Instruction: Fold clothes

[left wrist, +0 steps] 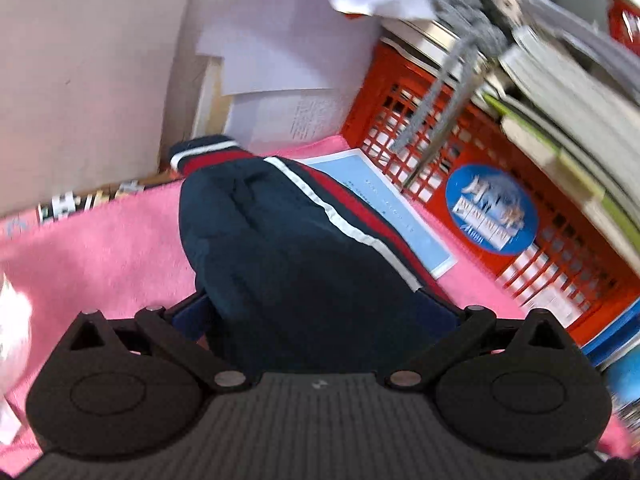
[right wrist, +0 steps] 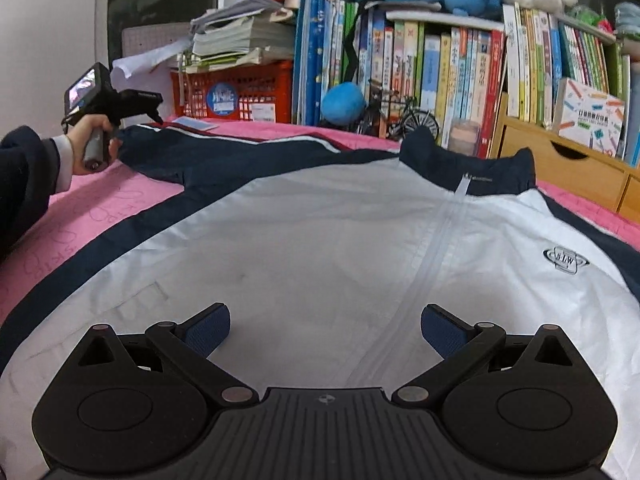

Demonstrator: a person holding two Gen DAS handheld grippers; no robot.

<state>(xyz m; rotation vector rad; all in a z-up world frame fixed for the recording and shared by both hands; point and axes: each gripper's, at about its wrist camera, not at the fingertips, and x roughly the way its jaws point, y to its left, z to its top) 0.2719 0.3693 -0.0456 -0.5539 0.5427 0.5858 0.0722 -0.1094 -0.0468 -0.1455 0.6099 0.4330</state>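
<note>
Left tongs [left wrist: 320, 312] pitched downward, jaws spread wide with the navy sleeve [left wrist: 288, 240] bunched up between them; sleeve covers the blue pads, so contact can't be confirmed, and no clamped grip shows. Cuff with white and red stripes lies ahead of the tongs on the pink bed cover [left wrist: 100, 248]. Past it to the right, a light blue card [left wrist: 400, 216], then a red crate [left wrist: 480, 184] with a round blue sticker. View is motion-blurred.

In the right wrist view the left hand [right wrist: 94, 142] wraps the grip handle of its tool, forearm in a dark sleeve with white cuff reaching in from the left edge, tool tip at the sleeve end, far left of the right tongs.

Right tongs [right wrist: 325, 332] open, nothing between the pads, angled down just above the white front of the jacket [right wrist: 320, 248]. Jacket lies flat on the bed, zipper running up ahead-right to the navy collar, logo at right. Behind the collar, a bookshelf [right wrist: 440, 60] with plush toys on top.
</note>
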